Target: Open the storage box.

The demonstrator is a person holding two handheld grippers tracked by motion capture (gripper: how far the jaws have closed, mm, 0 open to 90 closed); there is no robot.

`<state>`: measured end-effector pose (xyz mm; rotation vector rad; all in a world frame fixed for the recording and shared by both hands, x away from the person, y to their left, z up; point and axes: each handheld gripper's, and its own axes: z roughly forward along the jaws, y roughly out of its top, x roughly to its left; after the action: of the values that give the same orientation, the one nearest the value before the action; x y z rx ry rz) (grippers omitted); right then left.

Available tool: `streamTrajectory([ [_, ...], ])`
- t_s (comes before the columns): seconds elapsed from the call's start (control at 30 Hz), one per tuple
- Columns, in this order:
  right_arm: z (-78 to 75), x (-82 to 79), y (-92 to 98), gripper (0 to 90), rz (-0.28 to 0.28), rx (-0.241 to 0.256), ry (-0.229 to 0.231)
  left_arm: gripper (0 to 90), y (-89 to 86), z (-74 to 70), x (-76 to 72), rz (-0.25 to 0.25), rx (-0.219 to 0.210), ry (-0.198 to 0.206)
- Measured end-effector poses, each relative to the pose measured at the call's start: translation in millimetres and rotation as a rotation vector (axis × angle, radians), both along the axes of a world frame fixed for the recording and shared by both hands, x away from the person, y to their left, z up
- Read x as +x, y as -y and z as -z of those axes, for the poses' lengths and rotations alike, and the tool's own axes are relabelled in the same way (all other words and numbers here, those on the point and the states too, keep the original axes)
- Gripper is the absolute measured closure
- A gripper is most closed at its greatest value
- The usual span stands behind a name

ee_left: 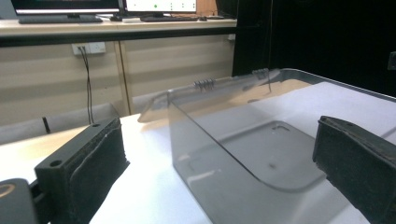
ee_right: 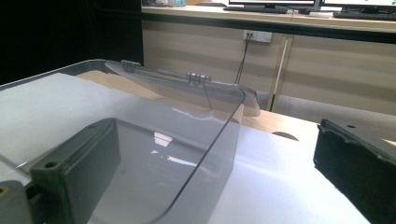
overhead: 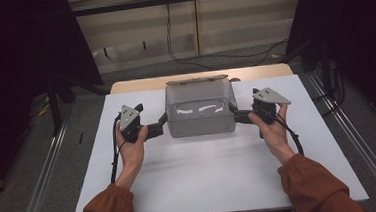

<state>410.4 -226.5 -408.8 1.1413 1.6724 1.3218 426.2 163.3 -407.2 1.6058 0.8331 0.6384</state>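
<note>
— White sheet over the desk [overhead: 131,190], wood showing at the far edge. Where's the box?

— Clear plastic box [overhead: 200,116] sits mid-desk, long axis running left to right, lid hinged open at the back.

— And each claw?

— Left claw [overhead: 160,125] straddles the left end wall, right claw [overhead: 241,116] the right; both spread apart. The gripper views show each wall between the jaws, not yet pinched

no readable text, labels, brands, numbers or signs, monitor screens on the far desk too blurred and small to read
</note>
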Motion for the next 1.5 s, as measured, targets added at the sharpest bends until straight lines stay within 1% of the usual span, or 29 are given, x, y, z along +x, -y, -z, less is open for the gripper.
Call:
streamTrajectory([
  [0.07, 0.8, -6.1, 1.9, 0.0, 0.009, 0.001, 0.01, 2.4, -0.8, 4.3, -4.8, -0.003, -0.008, -0.002],
  [0.1, 1.3, -9.0, 3.0, 0.0, 0.011, 0.003, 0.012, 2.4, -1.0, 6.0, -7.0, -0.01, -0.005, -0.004],
  [0.13, 2.5, -13.8, 5.4, 0.0, 0.019, 0.0, 0.022, 2.4, -1.3, 7.6, -9.4, -0.021, -0.001, 0.003],
  [0.2, 3.1, -16.3, 6.8, 0.0, 0.023, -0.001, 0.022, 2.3, -2.9, 10.1, -13.4, -0.015, -0.019, -0.019],
  [0.23, 3.4, -18.4, 7.9, 0.0, 0.022, -0.002, 0.017, 2.3, -3.8, 11.8, -15.9, -0.014, -0.021, -0.02],
  [0.3, 4.5, -23.9, 9.9, 0.0, 0.032, -0.007, 0.022, 2.3, -5.7, 15.5, -22.2, -0.028, -0.023, -0.014],
  [0.33, 5.4, -26.2, 11.3, 0.0, 0.03, -0.006, 0.029, 2.3, -6.8, 16.7, -25.2, -0.026, -0.024, -0.018],
  [0.4, 7.0, -31.5, 13.1, 0.0, 0.035, -0.009, 0.025, 2.3, -9.4, 18.3, -31.3, -0.032, -0.018, -0.015],
  [0.5, 9.7, -39.8, 16.0, 0.0, 0.04, -0.007, 0.032, 2.3, -13.2, 20.3, -41.1, -0.054, -0.04, -0.016],
  [0.53, 10.5, -43.0, 16.9, 0.0, 0.039, -0.004, 0.031, 2.3, -15.3, 20.7, -44.0, -0.058, -0.027, -0.011],
  [0.57, 12.3, -49.6, 19.0, 0.0, 0.038, -0.012, 0.034, 2.3, -16.7, 21.2, -46.7, -0.066, -0.021, -0.008],
  [0.6, 12.3, -49.6, 19.0, 0.0, 0.038, -0.012, 0.034, 2.3, -18.0, 21.3, -49.0, -0.078, -0.01, -0.014],
  [0.67, 13.8, -56.2, 21.9, 0.0, 0.041, -0.012, 0.043, 2.3, -20.3, 21.4, -53.8, -0.096, -0.004, -0.015],
  [0.7, 14.3, -59.1, 23.2, 0.0, 0.04, -0.013, 0.047, 2.3, -21.5, 21.6, -56.3, -0.088, -0.007, -0.016],
  [0.77, 15.2, -64.9, 26.3, 0.0, 0.046, -0.012, 0.055, 2.3, -24.2, 21.7, -61.1, -0.091, -0.013, -0.017],
  [0.87, 17.3, -72.6, 30.3, 0.0, 0.053, -0.01, 0.055, 2.3, -27.4, 21.2, -67.8, -0.093, -0.025, -0.012],
  [0.93, 19.4, -77.2, 33.2, 0.0, 0.062, 0.01, 0.043, 2.3, -29.9, 23.3, -72.1, -0.093, -0.02, -0.01],
  [1.0, 21.6, -82.8, 36.3, 0.0, 0.071, 0.001, 0.052, 2.3, -31.1, 25.7, -76.6, -0.107, -0.022, -0.011],
  [1.07, 23.3, -88.6, 39.6, 0.0, 0.075, 0.008, 0.053, 2.3, -31.4, 26.2, -81.3, -0.1, -0.009, -0.007],
  [1.1, 24.1, -91.3, 41.1, 0.0, 0.083, 0.006, 0.057, 2.3, -32.3, 26.3, -83.2, -0.096, -0.007, -0.011],
  [1.13, 24.6, -94.4, 42.7, 0.0, 0.09, 0.006, 0.06, 2.3, -33.1, 26.5, -85.1, -0.103, -0.015, -0.024],
  [1.17, 24.9, -98.1, 44.7, 0.0, 0.095, 0.006, 0.054, 2.3, -34.6, 26.8, -87.4, -0.115, -0.014, -0.039],
  [1.2, 25.4, -101.4, 46.6, 0.0, 0.098, 0.008, 0.058, 2.3, -35.9, 27.5, -89.9, -0.113, -0.013, -0.052],
  [1.23, 26.0, -105.1, 48.6, 0.0, 0.103, 0.004, 0.057, 2.3, -36.9, 28.2, -93.0, -0.114, -0.01, -0.055],
  [1.27, 28.1, -112.8, 52.9, 0.0, 0.114, 0.0, 0.056, 2.3, -37.6, 28.3, -96.2, -0.118, 0.001, -0.054],
  [1.3, 28.1, -112.8, 52.9, 0.0, 0.114, 0.0, 0.056, 2.3, -38.0, 27.8, -98.9, -0.112, 0.003, -0.056],
  [1.4, 30.6, -123.3, 59.5, 0.0, 0.128, 0.0, 0.047, 2.3, -40.7, 24.8, -106.9, -0.126, -0.003, -0.044],
  [1.47, 31.6, -129.6, 62.9, 0.0, 0.139, -0.003, 0.053, 2.3, -43.3, 23.7, -112.0, -0.14, -0.009, -0.033],
  [1.5, 32.5, -132.6, 64.1, 0.0, 0.139, -0.013, 0.063, 2.3, -44.8, 23.3, -113.9, -0.152, -0.013, -0.023],
])
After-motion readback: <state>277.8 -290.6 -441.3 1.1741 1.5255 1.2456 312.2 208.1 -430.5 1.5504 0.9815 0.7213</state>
